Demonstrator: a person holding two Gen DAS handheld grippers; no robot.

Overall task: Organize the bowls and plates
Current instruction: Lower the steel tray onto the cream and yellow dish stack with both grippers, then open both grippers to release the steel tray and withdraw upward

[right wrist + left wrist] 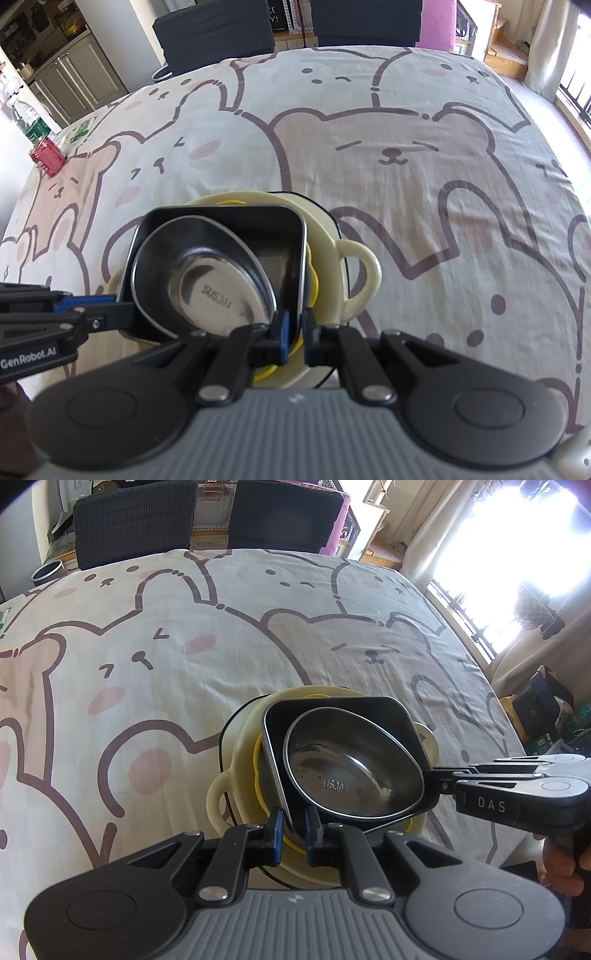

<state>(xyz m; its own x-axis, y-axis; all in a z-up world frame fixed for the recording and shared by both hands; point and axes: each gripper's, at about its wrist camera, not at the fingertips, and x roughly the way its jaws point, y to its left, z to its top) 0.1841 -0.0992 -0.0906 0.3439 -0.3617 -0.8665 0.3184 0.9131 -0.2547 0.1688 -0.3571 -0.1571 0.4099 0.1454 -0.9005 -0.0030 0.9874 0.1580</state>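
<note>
Lowering evenly works best: both claws, left gripper [294, 829] and right gripper [294, 330], pinch the black square metal dish [334, 709] holding the oval steel bowl [351, 768], near the cream handled bowl [218, 794].

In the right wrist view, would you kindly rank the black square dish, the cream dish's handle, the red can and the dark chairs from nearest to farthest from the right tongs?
1. black square dish, its rim between the right tongs.
2. cream dish's handle, just right of the stack.
3. red can, far left table edge.
4. dark chairs, beyond the table's far side.
</note>
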